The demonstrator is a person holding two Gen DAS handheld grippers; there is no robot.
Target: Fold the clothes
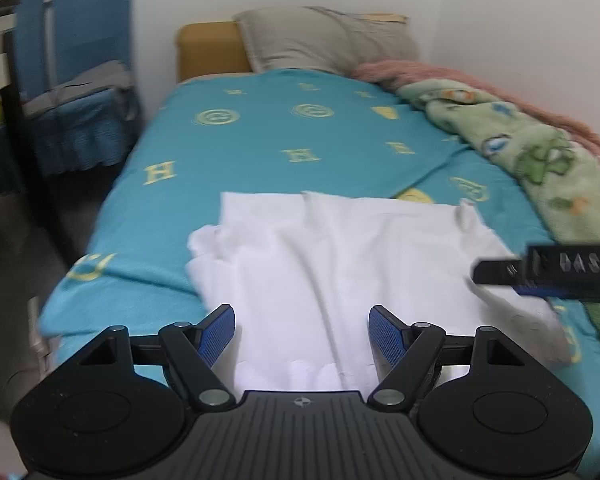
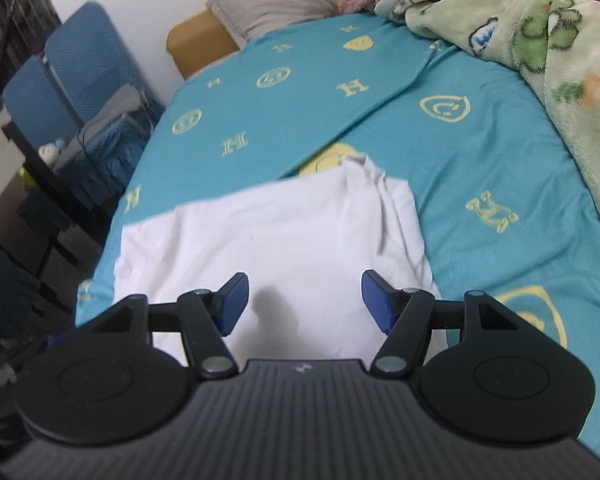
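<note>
A white garment (image 1: 332,256) lies partly folded on the near end of a teal bed cover (image 1: 260,136). It also shows in the right wrist view (image 2: 284,240), with a bunched corner at its far right. My left gripper (image 1: 302,322) is open and empty, hovering over the garment's near edge. My right gripper (image 2: 304,294) is open and empty above the garment's near right part. The right gripper also shows in the left wrist view (image 1: 500,274), at the garment's right edge.
A grey pillow (image 1: 324,38) lies at the head of the bed. A green fleece blanket (image 1: 532,148) and a pink one (image 1: 412,70) are piled along the right side. Blue chairs (image 1: 76,64) with clothes stand left of the bed by the white wall.
</note>
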